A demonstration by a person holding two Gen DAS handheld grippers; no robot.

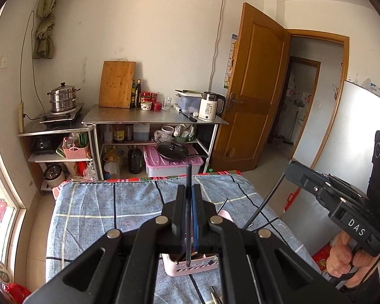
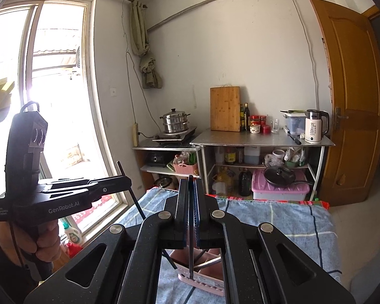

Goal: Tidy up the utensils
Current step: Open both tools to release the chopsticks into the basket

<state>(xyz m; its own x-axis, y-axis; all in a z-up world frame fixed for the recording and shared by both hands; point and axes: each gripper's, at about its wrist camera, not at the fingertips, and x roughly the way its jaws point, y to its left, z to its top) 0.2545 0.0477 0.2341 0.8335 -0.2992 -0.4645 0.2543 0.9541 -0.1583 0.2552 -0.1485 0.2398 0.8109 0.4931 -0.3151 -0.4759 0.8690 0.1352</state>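
My left gripper (image 1: pixel 189 190) is shut on a thin black chopstick (image 1: pixel 188 174) that stands upright, its lower end above a pink perforated utensil basket (image 1: pixel 190 268) on the blue checked cloth. My right gripper (image 2: pixel 190 185) is shut on another black chopstick (image 2: pixel 190 253), its lower end over the same pink basket (image 2: pixel 202 280), which holds metal utensils. Each gripper shows in the other's view: the right one (image 1: pixel 295 171) with its stick slanting down, the left one (image 2: pixel 125 181) likewise.
The table with the blue checked cloth (image 1: pixel 101 215) fills the foreground. Metal utensil ends (image 1: pixel 215 296) lie near its front. Behind stand a steel counter (image 1: pixel 152 119) with kettle, jars and cutting board, a steamer pot (image 1: pixel 63 98), a wooden door (image 1: pixel 255 88) and a window (image 2: pixel 50 88).
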